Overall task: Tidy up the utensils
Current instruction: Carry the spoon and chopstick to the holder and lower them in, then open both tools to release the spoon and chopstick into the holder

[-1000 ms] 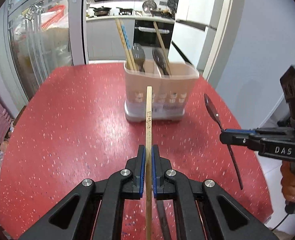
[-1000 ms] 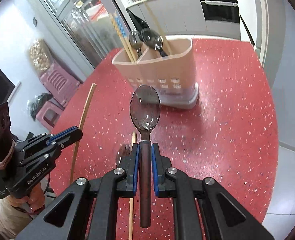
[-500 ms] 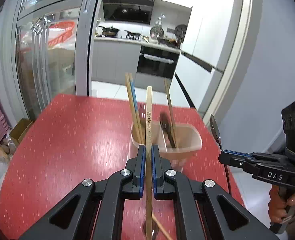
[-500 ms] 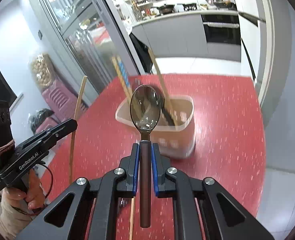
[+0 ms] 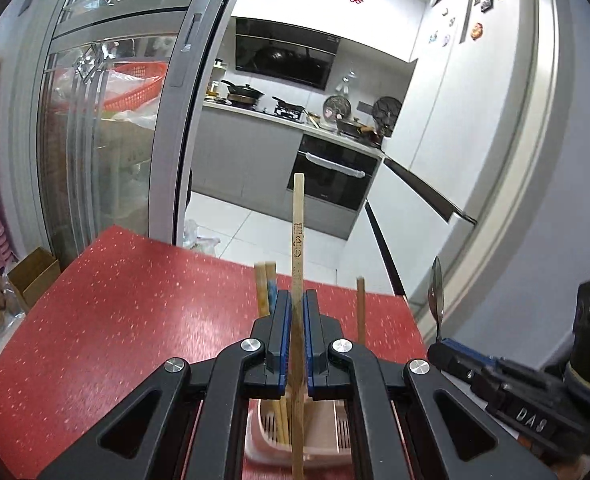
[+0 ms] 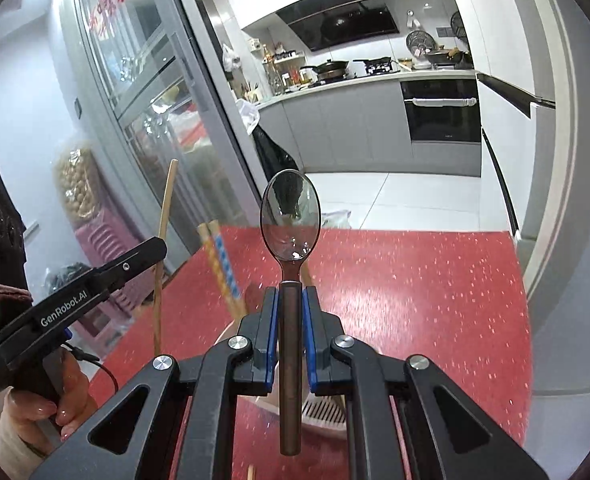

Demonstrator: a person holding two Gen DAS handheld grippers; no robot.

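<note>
Nearest the left wrist camera, the left gripper (image 5: 297,312) is pressed together on a single wooden chopstick (image 5: 298,240), which stands nearly upright with its top well above the fingers and its lower end hanging down past them. In the right wrist view the right gripper (image 6: 291,312) pinches the dark handle of a spoon (image 6: 290,220), bowl uppermost and handle end pointing down. Directly beneath both tools lies the pink utensil holder (image 5: 327,450), seen only in part between the gripper arms; its slotted inner wall shows, and other chopsticks (image 5: 266,284) already stand in it, their tops rising beside the left gripper. The holder rests on the red speckled table (image 5: 115,320), and beyond the table edge the kitchen with its oven and hob fills the background. Judging by this, the step in hand is the drop-off: both utensils are carried over the holder and stood on end. The next move seems to call for lowering each straight down, chopstick into the compartment with the other chopsticks, spoon into the neighbouring one, then opening the jaws only once the lower ends are inside the rim.
</note>
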